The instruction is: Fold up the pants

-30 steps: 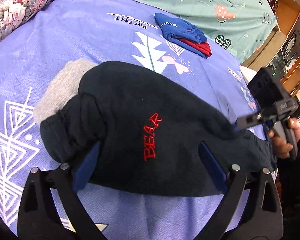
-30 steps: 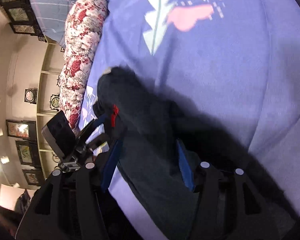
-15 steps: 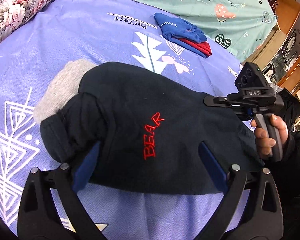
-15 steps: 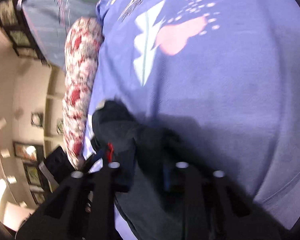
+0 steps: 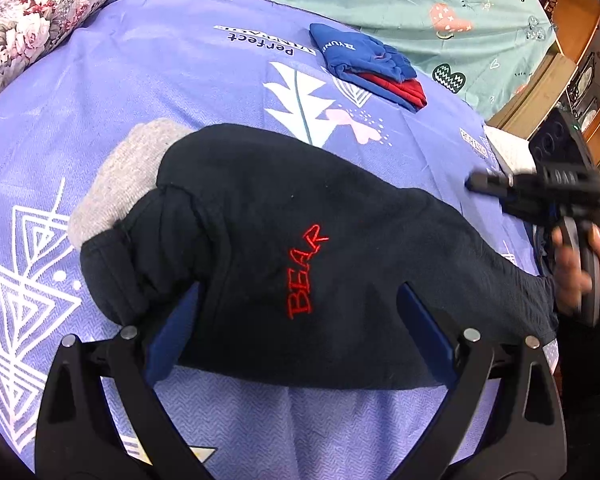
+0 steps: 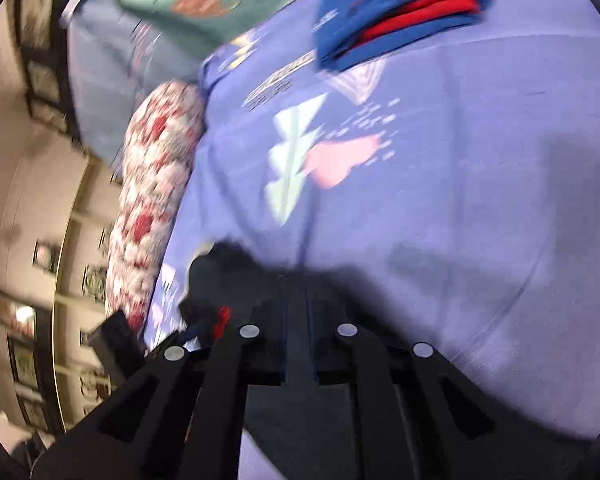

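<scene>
While the pants run 9-to-3 o'clock | left gripper wide, straddling near edge | right gripper closing, nearly pinched, at 3 o'clock end, nearer.

Cloth on cloth, matt all over.
Pants: black fleece, soft nap, matt, red stitched letters; grey knit lining at 10 o'clock. Sheet: thin woven cotton w/ fine zigzag weave, matt. Pillow at 11: floral cloth. Left gripper: matt black plastic w/ shiny metal pins, blue smooth pads.
</scene>
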The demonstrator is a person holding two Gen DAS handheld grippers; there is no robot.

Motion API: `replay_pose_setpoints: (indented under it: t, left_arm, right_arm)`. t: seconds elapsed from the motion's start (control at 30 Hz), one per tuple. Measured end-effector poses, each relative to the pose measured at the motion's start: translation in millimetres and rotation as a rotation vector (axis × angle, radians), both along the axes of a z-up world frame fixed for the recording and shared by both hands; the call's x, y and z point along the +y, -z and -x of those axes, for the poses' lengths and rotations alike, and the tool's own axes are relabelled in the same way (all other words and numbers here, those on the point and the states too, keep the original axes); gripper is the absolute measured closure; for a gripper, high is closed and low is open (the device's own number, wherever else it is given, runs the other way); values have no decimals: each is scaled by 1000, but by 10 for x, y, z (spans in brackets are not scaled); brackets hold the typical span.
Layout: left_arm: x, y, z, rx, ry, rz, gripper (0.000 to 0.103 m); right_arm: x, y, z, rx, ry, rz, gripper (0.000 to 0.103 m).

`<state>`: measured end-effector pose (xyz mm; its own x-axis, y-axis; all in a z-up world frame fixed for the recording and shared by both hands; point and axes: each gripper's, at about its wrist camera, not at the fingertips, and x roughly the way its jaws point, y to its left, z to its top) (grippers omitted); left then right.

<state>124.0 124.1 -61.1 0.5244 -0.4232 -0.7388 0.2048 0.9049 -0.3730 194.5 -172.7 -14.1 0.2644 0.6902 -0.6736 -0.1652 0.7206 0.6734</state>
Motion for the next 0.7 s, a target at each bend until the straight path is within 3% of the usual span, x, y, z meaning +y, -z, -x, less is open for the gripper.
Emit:
replay_pose_setpoints:
  t: [0.07, 0.13, 0.17, 0.2, 0.27, 0.4, 0.43, 0.5, 0.6, 0.7]
  left_arm:
    - [3, -3, 7, -1, -1, 1, 6]
    - [2, -5, 11, -2, -1, -1, 6]
    - [5, 2, 8, 2, -3, -1, 6]
    - [10, 0, 5, 4, -4, 3, 6]
    - [7, -11, 20, -3, -3, -3, 6]
    - [12, -7, 24, -3, -5, 1, 6]
    - [10, -7, 23, -3, -4, 0, 6]
    - [12, -4, 25, -3, -5, 1, 5]
    - [17, -2, 25, -3, -6, 6, 5]
    - [23, -3, 33, -3, -9, 10, 5]
  right_arm:
    - [138, 109, 74, 27, -19, 75, 93]
    - [163, 374, 55, 81, 36, 180, 95]
    - [121, 520, 6, 96, 65, 196, 103]
    - [85, 559, -14, 81, 73, 168, 103]
    - [-80, 571, -31, 60, 132, 118, 103]
    - [-408, 334, 270, 2, 254, 182, 93]
    - [-556, 230, 452, -24, 286, 170, 89]
    - [-872, 39, 879, -89, 368, 186, 68]
    - [-1501, -252, 1712, -179, 570, 287, 65]
    - [-2093, -365, 2465, -169, 756, 391, 60]
